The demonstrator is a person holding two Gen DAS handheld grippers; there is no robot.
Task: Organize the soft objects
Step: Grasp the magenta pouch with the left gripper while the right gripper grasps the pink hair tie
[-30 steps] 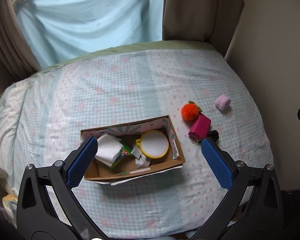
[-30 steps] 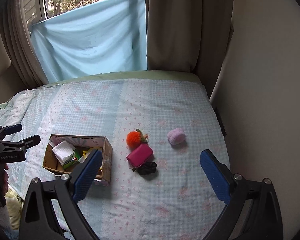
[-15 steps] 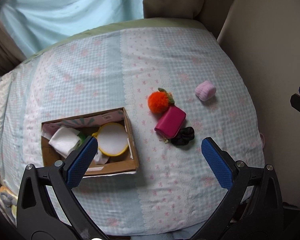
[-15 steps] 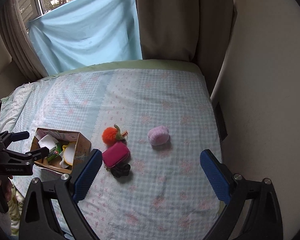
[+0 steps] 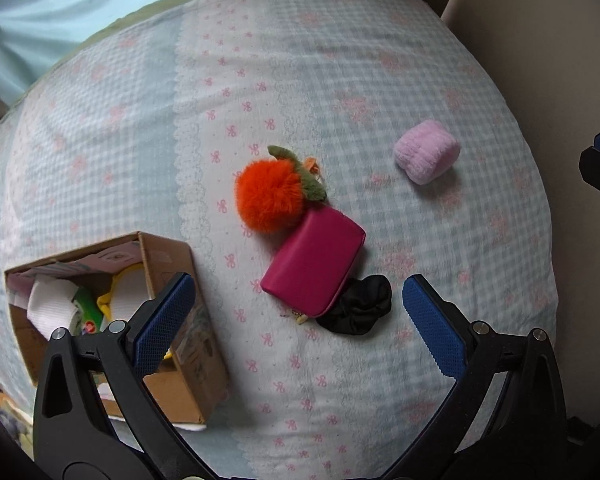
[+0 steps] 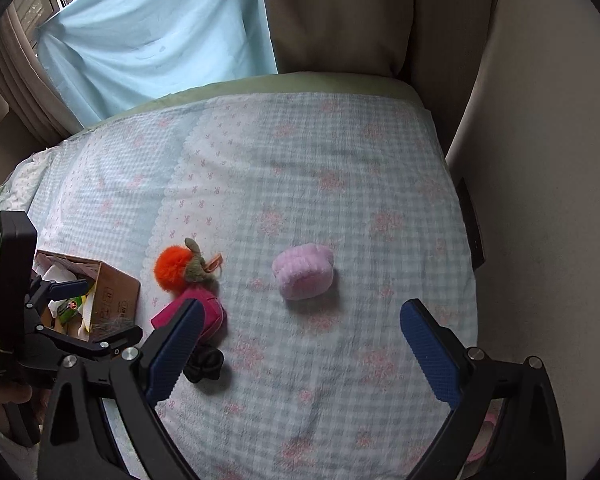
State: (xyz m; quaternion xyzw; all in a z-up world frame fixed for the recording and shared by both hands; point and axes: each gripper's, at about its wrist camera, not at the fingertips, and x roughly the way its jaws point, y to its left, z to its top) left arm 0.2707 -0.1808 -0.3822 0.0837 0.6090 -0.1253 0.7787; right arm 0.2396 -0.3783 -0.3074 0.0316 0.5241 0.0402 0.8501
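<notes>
My left tongs (image 5: 296, 308) are wide open, with the pink pouch (image 5: 314, 258) right between the tips. It looks soft and light; I'd pinch its middle. My right tongs (image 6: 300, 340) gape wide, the purple puff (image 6: 303, 271) just ahead.

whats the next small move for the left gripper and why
Probably lower the left gripper onto the pink pouch: its jaws are open and empty, the pouch lies almost between them, and the box sits just left.
</notes>
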